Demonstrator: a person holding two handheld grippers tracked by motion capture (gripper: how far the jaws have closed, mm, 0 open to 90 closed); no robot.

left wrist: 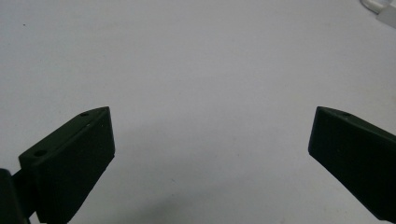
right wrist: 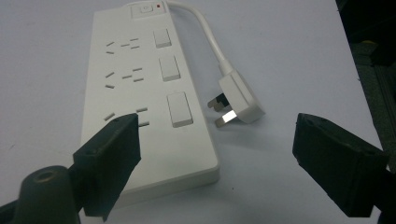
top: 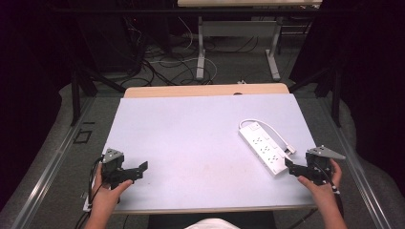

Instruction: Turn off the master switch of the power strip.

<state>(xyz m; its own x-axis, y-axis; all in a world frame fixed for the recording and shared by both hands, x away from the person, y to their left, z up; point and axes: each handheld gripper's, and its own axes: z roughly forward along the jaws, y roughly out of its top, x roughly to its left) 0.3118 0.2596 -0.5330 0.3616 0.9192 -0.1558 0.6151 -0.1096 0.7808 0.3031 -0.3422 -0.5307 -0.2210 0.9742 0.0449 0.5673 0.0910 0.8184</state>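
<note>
A white power strip (top: 261,148) with three sockets lies flat on the right half of the white table (top: 191,138); its short cord loops round to a white plug (top: 289,151) lying beside it. In the right gripper view the power strip (right wrist: 140,98) and the plug (right wrist: 238,100) sit just ahead of the jaws. My right gripper (top: 289,166) is at the strip's near end, open, with nothing between its jaws (right wrist: 215,140). My left gripper (top: 141,170) rests low at the table's near left, also open and empty (left wrist: 210,140).
Beyond the table's far wooden edge (top: 205,89) are tangled cables (top: 162,62) on the floor and the legs of another desk (top: 200,52). Metal rails (top: 57,157) run along both sides of the table.
</note>
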